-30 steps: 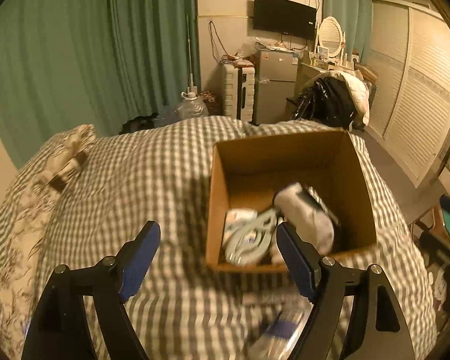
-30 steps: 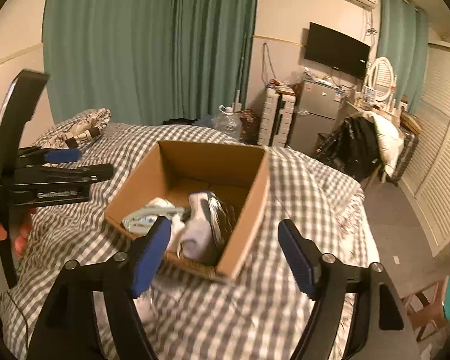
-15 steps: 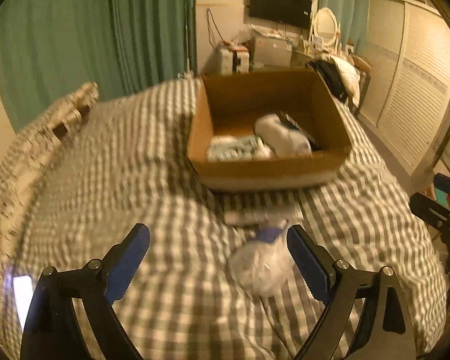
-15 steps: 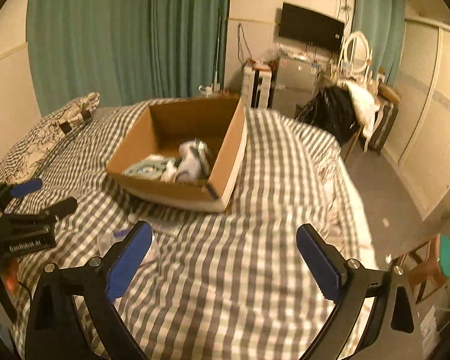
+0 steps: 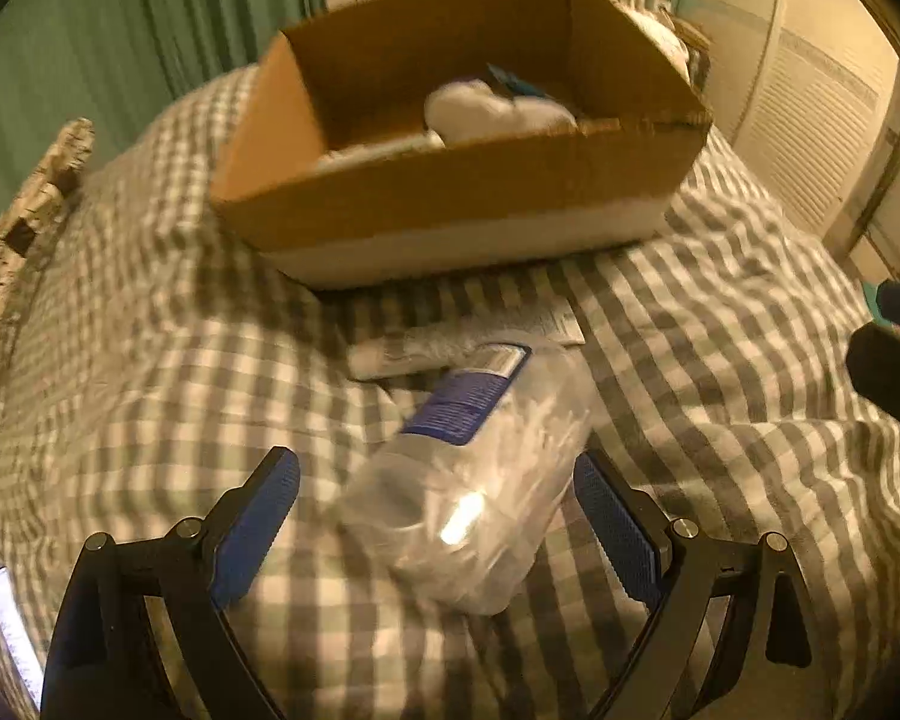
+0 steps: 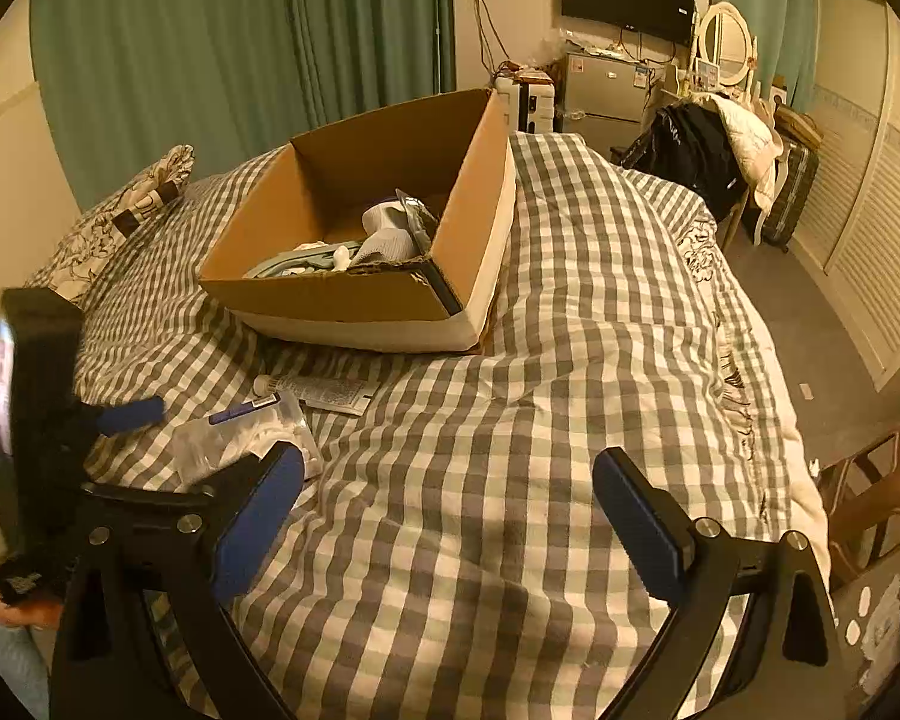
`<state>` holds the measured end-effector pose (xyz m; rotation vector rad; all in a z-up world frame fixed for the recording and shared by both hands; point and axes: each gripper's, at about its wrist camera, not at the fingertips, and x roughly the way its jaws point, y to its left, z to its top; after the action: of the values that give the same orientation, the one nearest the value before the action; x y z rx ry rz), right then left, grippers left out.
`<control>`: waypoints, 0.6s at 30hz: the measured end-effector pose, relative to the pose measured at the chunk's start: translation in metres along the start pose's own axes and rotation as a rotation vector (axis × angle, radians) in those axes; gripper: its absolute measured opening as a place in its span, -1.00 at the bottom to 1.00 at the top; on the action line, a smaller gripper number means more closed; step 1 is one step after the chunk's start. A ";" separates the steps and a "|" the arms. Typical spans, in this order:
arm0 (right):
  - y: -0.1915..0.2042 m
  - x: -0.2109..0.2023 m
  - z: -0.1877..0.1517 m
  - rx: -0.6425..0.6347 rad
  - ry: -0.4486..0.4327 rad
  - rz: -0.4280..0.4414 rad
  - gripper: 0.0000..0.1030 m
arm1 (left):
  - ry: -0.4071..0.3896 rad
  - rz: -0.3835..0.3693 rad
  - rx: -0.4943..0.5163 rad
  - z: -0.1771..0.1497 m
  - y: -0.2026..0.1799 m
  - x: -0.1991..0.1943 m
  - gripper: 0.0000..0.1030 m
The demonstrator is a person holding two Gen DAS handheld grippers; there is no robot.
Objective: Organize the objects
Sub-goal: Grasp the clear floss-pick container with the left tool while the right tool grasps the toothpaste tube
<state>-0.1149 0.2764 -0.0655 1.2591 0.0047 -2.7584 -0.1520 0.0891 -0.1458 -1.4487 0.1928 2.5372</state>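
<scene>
Left gripper (image 5: pixel 435 519): jaws wide open, straddling the clear plastic bag (image 5: pixel 474 480) on the bed (image 5: pixel 720 360). Right gripper (image 6: pixel 447 507): jaws wide open, empty.

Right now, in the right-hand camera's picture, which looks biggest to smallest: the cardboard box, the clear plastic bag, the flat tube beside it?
1. cardboard box, clearly the largest.
2. clear plastic bag, though partly hidden behind the fingers.
3. flat tube, close to the bag in length but thinner; the ranking between these two is unsure.
</scene>
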 end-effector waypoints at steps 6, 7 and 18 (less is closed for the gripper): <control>-0.004 0.005 -0.001 0.014 0.016 0.007 0.89 | 0.048 0.025 0.062 -0.004 -0.015 0.015 0.66; -0.004 0.006 -0.002 0.015 0.018 0.006 0.89 | 0.039 0.030 0.065 -0.005 -0.016 0.013 0.64; 0.014 -0.006 0.004 -0.077 -0.026 -0.002 0.89 | -0.150 0.083 -0.152 -0.009 0.045 -0.065 0.41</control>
<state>-0.1126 0.2629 -0.0576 1.2050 0.1087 -2.7479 -0.1237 0.0356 -0.0934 -1.3178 0.0368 2.7685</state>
